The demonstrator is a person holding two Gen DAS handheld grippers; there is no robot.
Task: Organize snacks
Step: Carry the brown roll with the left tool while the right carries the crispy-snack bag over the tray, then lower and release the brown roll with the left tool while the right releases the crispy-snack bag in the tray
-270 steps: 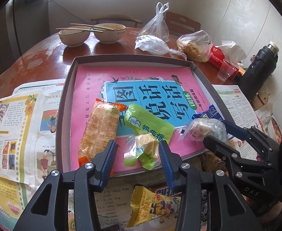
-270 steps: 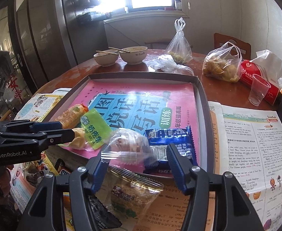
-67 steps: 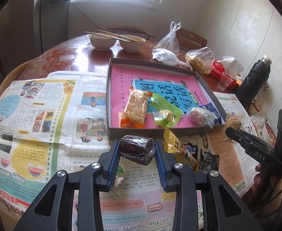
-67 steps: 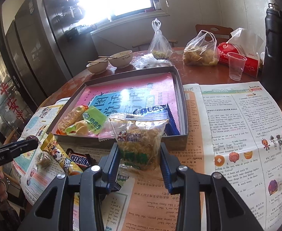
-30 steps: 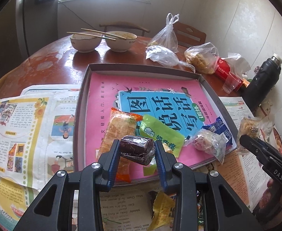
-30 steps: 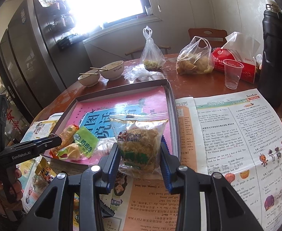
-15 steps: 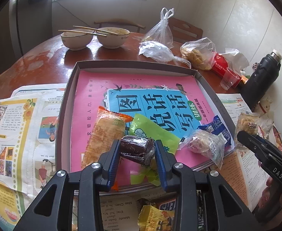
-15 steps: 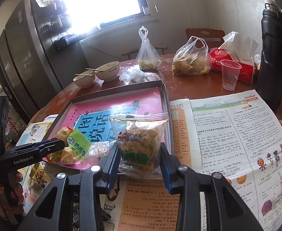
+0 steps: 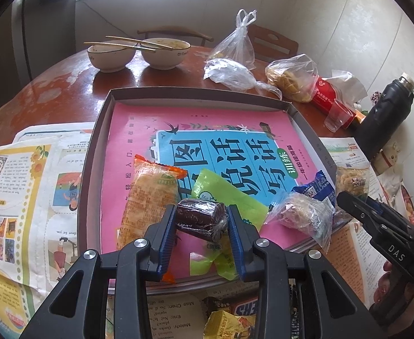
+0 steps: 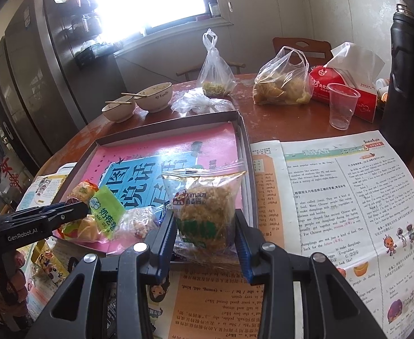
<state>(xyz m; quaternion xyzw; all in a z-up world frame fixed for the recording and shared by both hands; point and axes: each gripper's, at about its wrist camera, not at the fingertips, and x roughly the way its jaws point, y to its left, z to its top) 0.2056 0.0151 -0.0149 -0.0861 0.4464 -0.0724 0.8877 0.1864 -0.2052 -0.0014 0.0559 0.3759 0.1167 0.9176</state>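
Observation:
My left gripper is shut on a dark brown wrapped snack roll, held above the near edge of the grey tray. The tray holds a pink book, an orange packet, a green packet, a clear-wrapped snack and a blue packet. My right gripper is shut on a clear Ximaizi snack bag, held over the tray's near right corner. The left gripper's side also shows in the right wrist view.
Loose snacks lie on newspaper in front of the tray. Two bowls with chopsticks, plastic bags, a red tissue pack, a plastic cup and a black flask stand on the round wooden table behind and right.
My left gripper has moved forward with the brown roll, over the tray's near edge. My right gripper has carried the Ximaizi bag a little closer to the tray's right corner.

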